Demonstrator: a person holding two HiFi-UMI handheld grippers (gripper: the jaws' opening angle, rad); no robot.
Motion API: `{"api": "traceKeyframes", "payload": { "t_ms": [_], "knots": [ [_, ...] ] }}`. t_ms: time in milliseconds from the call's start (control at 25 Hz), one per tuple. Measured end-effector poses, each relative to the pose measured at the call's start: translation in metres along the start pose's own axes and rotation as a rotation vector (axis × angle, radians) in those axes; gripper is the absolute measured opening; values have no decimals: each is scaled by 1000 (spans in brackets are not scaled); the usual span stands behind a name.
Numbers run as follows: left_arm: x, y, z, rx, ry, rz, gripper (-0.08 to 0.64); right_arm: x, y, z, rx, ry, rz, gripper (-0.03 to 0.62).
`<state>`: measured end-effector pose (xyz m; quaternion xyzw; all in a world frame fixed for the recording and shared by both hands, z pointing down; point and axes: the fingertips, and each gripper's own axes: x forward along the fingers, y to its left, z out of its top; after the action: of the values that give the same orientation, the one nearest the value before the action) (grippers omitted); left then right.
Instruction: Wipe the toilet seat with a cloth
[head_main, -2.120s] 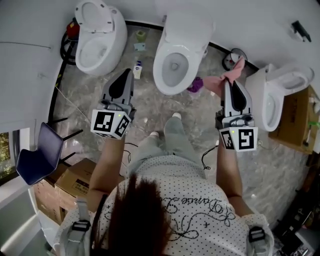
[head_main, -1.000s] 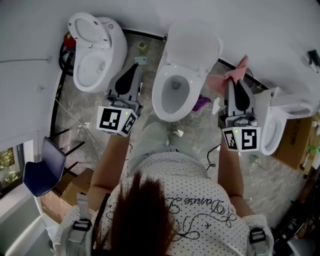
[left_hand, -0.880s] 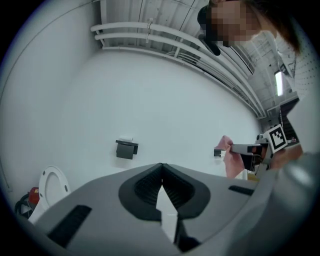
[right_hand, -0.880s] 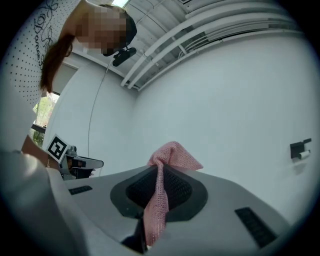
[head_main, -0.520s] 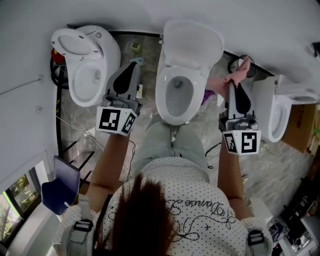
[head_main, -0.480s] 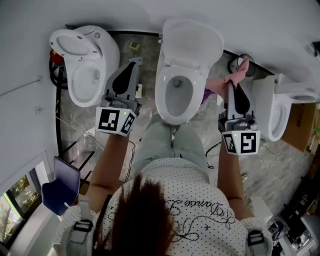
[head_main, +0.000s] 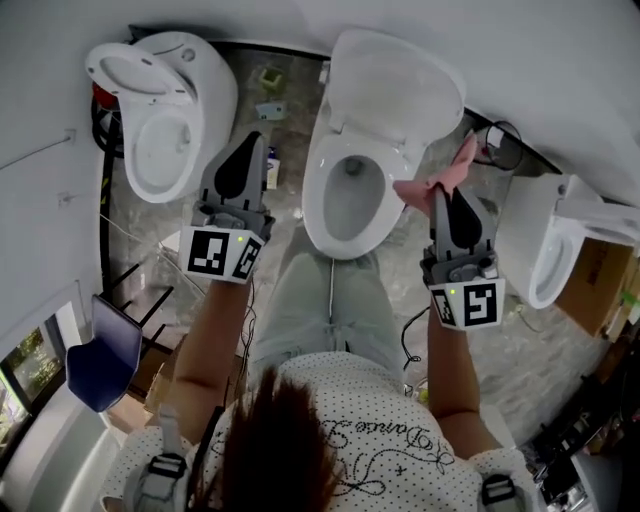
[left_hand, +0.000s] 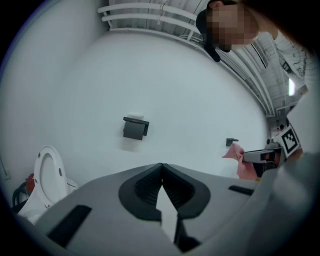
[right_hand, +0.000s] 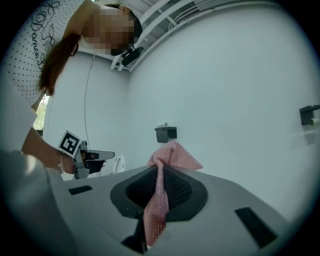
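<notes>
Pink mesh cloth (right_hand: 169, 159) clamped by right gripper (right_hand: 159, 172), left gripper (left_hand: 161, 169) closed, empty, glossy toilet (head_main: 395, 95)

The grey marbled floor (head_main: 395, 265) carries three white toilets: the centre toilet (head_main: 313, 205) at twelve o'clock, the left toilet (head_main: 205, 100) at ten, and the right toilet (head_main: 545, 255) at three. A blue chair (head_main: 95, 355) stands at eight (on thin dark legs). A small bottle (head_main: 272, 172) sits at eleven.
</notes>
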<state>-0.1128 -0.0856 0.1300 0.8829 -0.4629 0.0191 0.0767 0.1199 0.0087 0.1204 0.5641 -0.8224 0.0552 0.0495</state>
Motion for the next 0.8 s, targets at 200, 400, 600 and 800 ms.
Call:
{"api": "traceKeyframes", "payload": {
  "t_ms": [200,400,600,800],
  "knots": [
    [16,0,-35,-9,17,24,-2,18,-7,-45,16,49,59,45],
    [27,0,-84,-28,40,57,-2,31,-7,-108,44,105,111,46],
    [38,9,-133,-44,57,83,-2,59,-4,-172,54,136,164,46],
    [48,17,-185,-44,77,95,-2,90,6,-240,55,169,223,46]
  ]
}}
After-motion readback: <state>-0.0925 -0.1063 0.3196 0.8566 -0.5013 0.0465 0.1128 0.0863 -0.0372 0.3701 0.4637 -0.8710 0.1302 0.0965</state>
